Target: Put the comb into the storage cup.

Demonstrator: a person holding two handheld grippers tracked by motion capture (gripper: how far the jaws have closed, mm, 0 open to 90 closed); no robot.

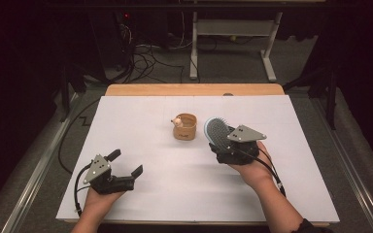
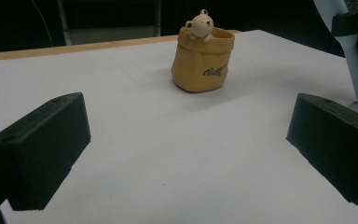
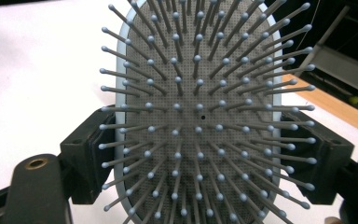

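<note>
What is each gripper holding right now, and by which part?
The right gripper holds the blue hairbrush by the two sides of its bristled head, jaws clamped on the edges. The left gripper holds nothing; its jaws stand open above the table.

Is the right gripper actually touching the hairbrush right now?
Touching. In the right gripper view, the right gripper has both black jaws pressed against the light blue rim of the hairbrush, one on each side of its head.
</note>
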